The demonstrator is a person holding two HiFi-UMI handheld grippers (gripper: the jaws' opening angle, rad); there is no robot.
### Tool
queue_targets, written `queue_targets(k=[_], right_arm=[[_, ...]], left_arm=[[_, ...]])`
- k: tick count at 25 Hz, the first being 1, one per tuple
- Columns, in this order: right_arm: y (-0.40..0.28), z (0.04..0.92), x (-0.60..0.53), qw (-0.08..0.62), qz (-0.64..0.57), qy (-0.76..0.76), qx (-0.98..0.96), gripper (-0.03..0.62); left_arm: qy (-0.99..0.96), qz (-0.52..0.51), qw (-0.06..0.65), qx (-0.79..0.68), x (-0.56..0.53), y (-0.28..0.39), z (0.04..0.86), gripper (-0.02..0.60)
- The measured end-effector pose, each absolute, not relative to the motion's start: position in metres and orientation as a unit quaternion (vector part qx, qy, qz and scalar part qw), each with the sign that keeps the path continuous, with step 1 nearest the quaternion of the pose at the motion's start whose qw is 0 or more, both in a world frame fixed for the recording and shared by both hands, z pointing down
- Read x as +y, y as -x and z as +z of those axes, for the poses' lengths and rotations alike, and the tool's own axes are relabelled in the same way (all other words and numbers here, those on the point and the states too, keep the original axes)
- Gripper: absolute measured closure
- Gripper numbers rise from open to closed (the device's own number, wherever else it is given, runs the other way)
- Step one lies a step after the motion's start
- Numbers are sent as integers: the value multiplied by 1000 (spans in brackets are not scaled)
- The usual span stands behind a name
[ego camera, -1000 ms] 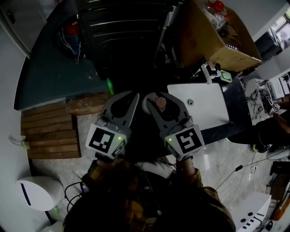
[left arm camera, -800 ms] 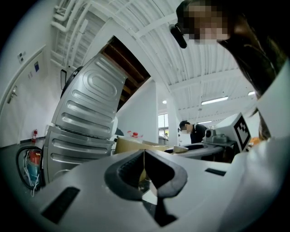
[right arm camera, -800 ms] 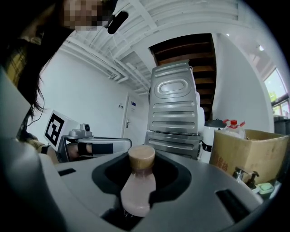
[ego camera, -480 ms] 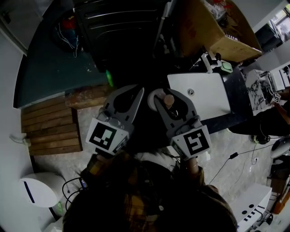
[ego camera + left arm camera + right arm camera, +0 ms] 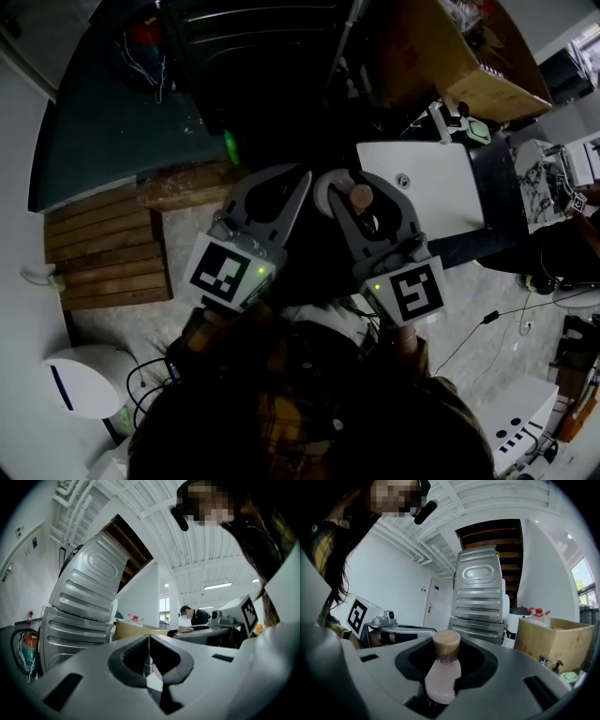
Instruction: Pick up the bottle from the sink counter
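Observation:
A small pinkish bottle (image 5: 439,674) with a tan cap stands upright between the jaws of my right gripper (image 5: 446,645), which is shut on its body. In the head view the bottle's cap (image 5: 360,196) shows inside the right gripper (image 5: 362,190), held in the air left of the white sink counter (image 5: 441,202). My left gripper (image 5: 286,192) hangs just to the left of it, jaws closed on each other and holding nothing. In the left gripper view the left gripper's tips (image 5: 149,639) meet in a thin line.
A dark washing machine (image 5: 262,56) stands ahead, grey and tall in the right gripper view (image 5: 480,597). A cardboard box (image 5: 450,66) sits behind the counter, with a faucet (image 5: 439,124) and a green dish (image 5: 480,131). A wooden pallet (image 5: 103,258) lies at the left.
Both grippers keep their pose side by side and the bottle stays in the right jaws. The whole scene has only drifted slightly in the head view.

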State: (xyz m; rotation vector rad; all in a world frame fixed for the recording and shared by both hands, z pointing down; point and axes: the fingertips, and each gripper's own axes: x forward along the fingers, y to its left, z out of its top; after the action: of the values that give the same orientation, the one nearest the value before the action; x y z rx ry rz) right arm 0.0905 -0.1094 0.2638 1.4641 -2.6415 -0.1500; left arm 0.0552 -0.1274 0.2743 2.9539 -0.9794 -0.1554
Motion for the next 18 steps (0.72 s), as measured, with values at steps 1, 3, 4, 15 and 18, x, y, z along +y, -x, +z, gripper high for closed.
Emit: queue_targets(k=[1, 3, 4, 15, 18], right_arm=[[-90, 263, -110, 59, -49, -484, -872, 461], [-88, 263, -112, 60, -49, -484, -872, 461], [-88, 263, -113, 60, -49, -484, -871, 461], [-85, 265, -118, 66, -47, -486, -870, 461], [-82, 267, -119, 72, -48, -483, -871, 461]], left_arm=[[-948, -50, 16, -315, -129, -54, 275, 560], [-947, -43, 13, -318, -132, -49, 279, 560], [-947, -40, 9, -320, -134, -47, 283, 560], [-945, -37, 17, -324, -140, -42, 288, 560], [-944, -49, 26, -325, -141, -42, 282, 560]])
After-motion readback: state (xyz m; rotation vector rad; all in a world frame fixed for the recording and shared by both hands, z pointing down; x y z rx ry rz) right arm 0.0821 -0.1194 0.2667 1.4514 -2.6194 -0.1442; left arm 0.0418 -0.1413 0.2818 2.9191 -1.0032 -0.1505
